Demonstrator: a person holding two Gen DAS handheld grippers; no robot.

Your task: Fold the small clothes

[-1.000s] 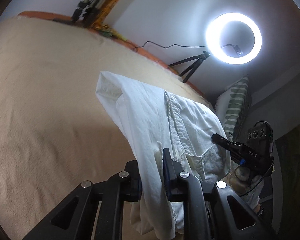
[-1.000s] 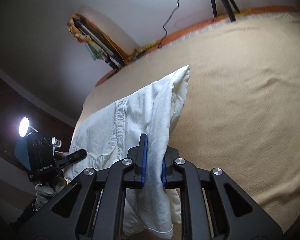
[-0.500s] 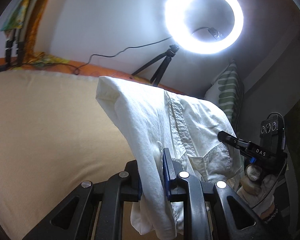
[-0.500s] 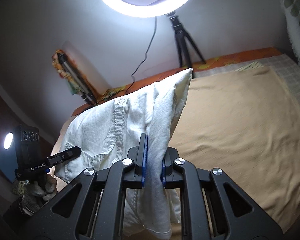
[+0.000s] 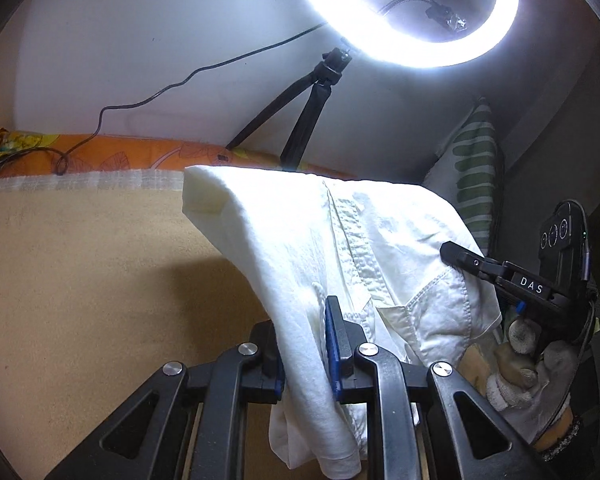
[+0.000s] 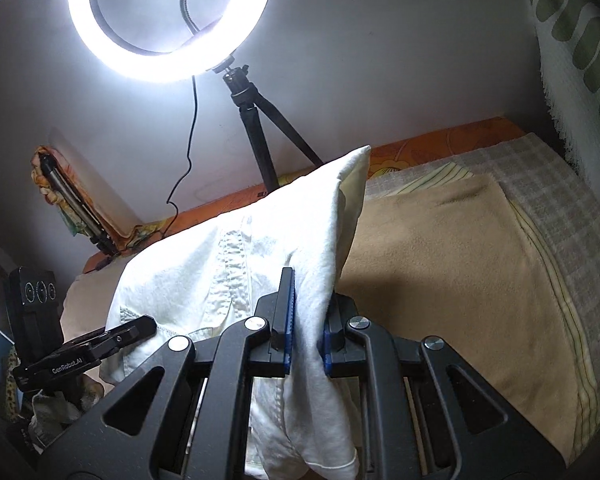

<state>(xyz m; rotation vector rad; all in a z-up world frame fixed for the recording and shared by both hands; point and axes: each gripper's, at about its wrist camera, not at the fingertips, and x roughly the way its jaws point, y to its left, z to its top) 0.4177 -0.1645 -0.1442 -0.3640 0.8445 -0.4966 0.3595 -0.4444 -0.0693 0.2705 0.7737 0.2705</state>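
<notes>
A small white button-up shirt (image 5: 340, 248) hangs stretched in the air between my two grippers, above a tan blanket (image 5: 80, 288). My left gripper (image 5: 304, 344) is shut on one edge of the shirt, cloth spilling below the jaws. My right gripper (image 6: 306, 320) is shut on the opposite edge of the shirt (image 6: 260, 264). Each gripper shows in the other's view: the right one (image 5: 500, 276) at the shirt's right side, the left one (image 6: 100, 344) at its left side. A sleeve end (image 5: 204, 196) sticks up and forward.
A lit ring light (image 5: 412, 12) on a black tripod (image 5: 300, 120) stands at the bed's far edge by the grey wall, its cable trailing left. A green-striped pillow (image 5: 472, 176) leans at the right. An orange sheet (image 5: 100, 152) borders the bed.
Both grippers have lifted and tilted upward with the shirt: the ring light and wall now fill the upper views and the blanket has dropped lower. Both grips are unchanged.
</notes>
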